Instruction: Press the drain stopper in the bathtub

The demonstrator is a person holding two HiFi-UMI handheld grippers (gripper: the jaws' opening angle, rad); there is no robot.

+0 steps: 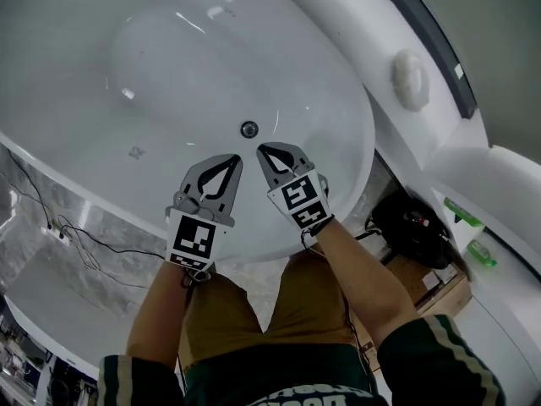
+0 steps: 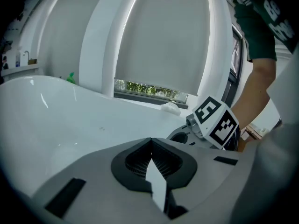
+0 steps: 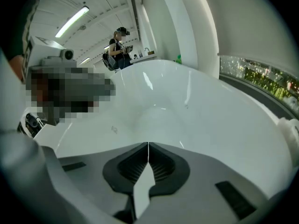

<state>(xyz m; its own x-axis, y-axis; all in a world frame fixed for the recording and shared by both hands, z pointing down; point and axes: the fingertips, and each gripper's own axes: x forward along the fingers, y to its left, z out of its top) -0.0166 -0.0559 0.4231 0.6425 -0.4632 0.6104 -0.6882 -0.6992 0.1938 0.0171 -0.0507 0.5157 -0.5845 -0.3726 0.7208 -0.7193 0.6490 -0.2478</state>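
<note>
Left gripper (image 1: 237, 157) closed, empty; right gripper (image 1: 260, 148) closed, empty; both near drain stopper (image 1: 248, 128).

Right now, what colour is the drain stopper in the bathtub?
The drain stopper is silvery grey with a dark centre; the head view shows it best.

A small round metal drain stopper (image 1: 248, 128) sits flat in the floor of the glossy white oval bathtub (image 1: 101, 100).
</note>
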